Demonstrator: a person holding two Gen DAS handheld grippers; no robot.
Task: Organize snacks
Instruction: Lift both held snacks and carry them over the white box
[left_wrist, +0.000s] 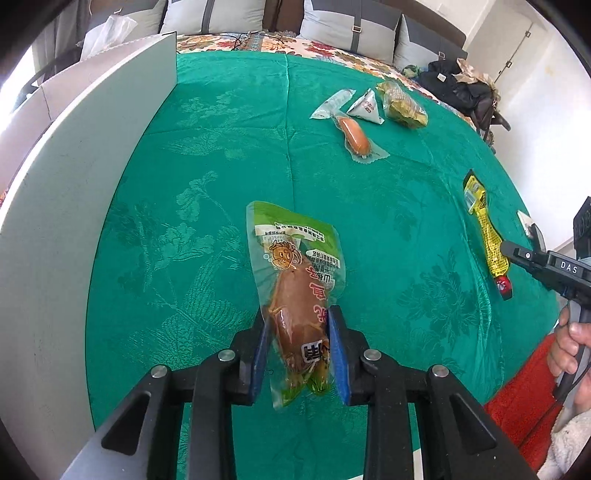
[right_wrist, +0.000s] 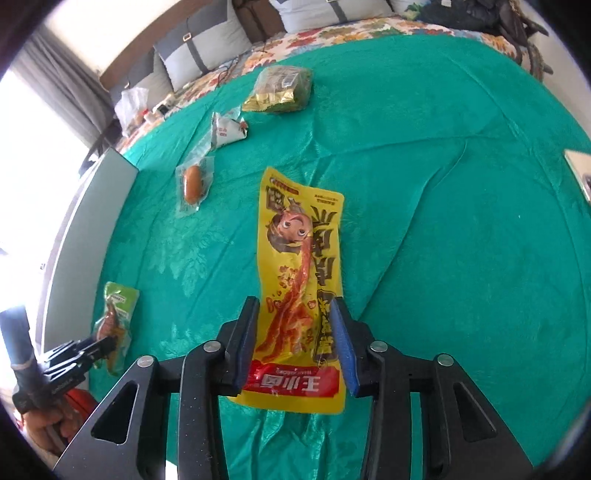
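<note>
Green damask cloth (left_wrist: 369, 206) covers the bed, w/ grey pillows (left_wrist: 218, 14) along the top of the frame.

Left gripper (left_wrist: 297, 350) is clenched on a green chicken-leg pouch (left_wrist: 295, 291), bottom centre of the left wrist view. Blue pads pinch its lower half; the printed top sticks out past the tips. Clear vacuum film, brown glossy meat inside, green header w/ a cartoon.

Right gripper (right_wrist: 295, 343) is clamped on a yellow strip pouch (right_wrist: 301, 273), bottom centre of the right wrist view. It's long and flat, w/ a cartoon face, a red band at the near end and red-orange strips inside. The pads look spread, yet the pouch reads as pinched between them. In the left view it shows side-on at right centre (left_wrist: 487, 236).

Risks, as a guess: both films are slick, so either pouch could slip or swing if moved fast. The yellow one is held near one end, so the long free part may droop and drag on the cloth. The chicken-leg pouch is lumpy, so the grip could roll off the bulge.

Still loose at upper centre-right of the left view: sausage pack (left_wrist: 354, 136), white triangular pack (left_wrist: 365, 107), gold-green bag (left_wrist: 402, 103). White board (left_wrist: 74, 177) stands at left edge, near the sorting area.
</note>
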